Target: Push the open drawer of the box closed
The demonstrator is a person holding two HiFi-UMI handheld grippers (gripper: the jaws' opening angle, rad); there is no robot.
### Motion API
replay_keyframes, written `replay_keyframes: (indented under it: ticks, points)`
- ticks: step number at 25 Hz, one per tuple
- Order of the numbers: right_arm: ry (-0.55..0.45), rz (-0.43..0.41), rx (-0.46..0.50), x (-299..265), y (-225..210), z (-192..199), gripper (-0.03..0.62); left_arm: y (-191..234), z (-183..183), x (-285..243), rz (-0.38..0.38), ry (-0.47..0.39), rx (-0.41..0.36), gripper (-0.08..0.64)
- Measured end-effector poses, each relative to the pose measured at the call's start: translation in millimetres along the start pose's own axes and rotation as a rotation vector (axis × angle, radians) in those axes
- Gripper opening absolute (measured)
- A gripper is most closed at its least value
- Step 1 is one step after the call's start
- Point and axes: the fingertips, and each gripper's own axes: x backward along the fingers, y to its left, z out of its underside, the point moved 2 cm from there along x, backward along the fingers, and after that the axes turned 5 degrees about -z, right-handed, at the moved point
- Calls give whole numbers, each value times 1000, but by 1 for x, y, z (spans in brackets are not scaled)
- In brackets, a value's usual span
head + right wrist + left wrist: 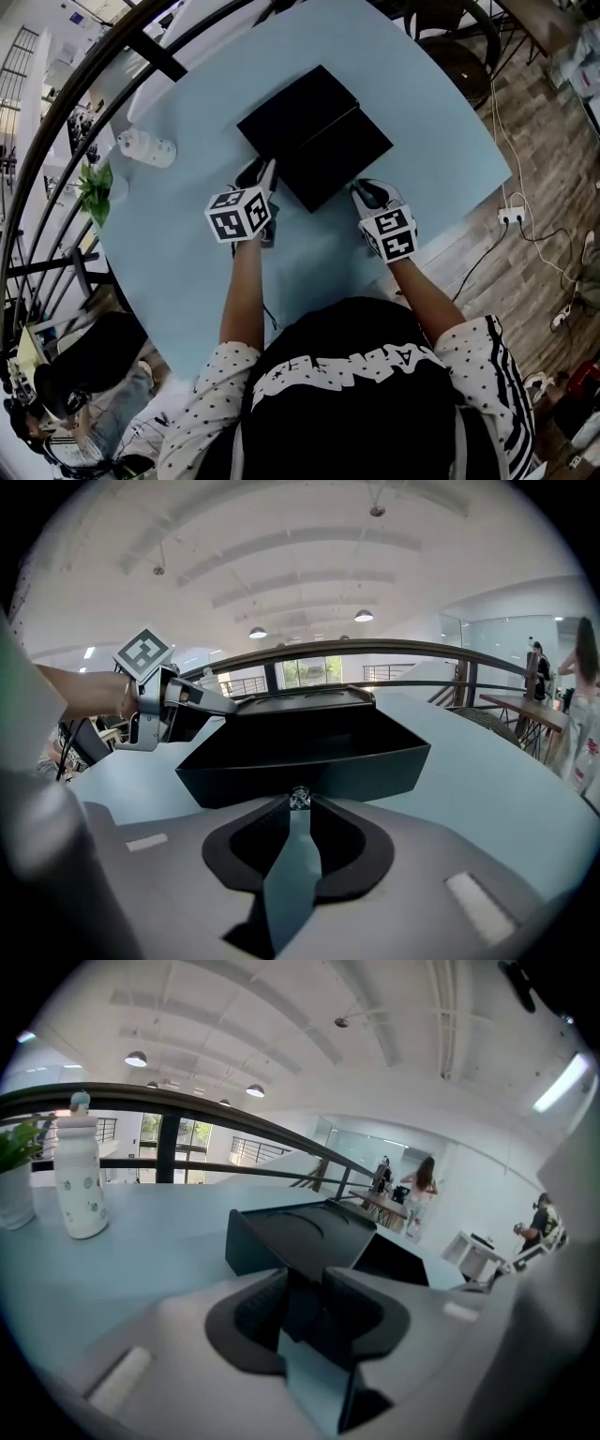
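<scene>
Nearest me, both forearms reach out from dotted sleeves over the pale blue table [187,272]. The left one runs almost straight ahead, and the right one angles in toward the middle.

My right gripper [364,193] is level and pointed square at the drawer [342,155]. In the right gripper view its fingers are together, and the tips [300,808] meet at a small clear knob [299,798] on the drawer's front wall [300,761] (whether they pinch it or only press on it, I can't tell).

My left gripper [267,178] sits just to the left, at the near left corner of the box [295,108]. In the left gripper view its fingers are a narrow gap apart with the box's dark edge [305,1302] between the pads, clamped on it as far as I can see. The right gripper view shows the left gripper [202,700] lying along the box's top left edge.

The box sits mid-table, turned diagonally. Its long side runs from near left to far right. The drawer stands well out of it, open side up, pointing toward me and to my right.

Farther off on the left are a white bottle [147,147] and a green plant [94,183] near the table's edge, both well apart from the box. In the left gripper view the bottle [80,1180] stands upright.
</scene>
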Motion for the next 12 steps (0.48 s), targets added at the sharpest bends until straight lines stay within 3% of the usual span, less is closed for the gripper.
replay_keyframes:
  ticks: [12]
  points:
    - [-12, -33, 3, -11, 6, -13, 60, 2, 0, 1, -8, 5, -19, 0]
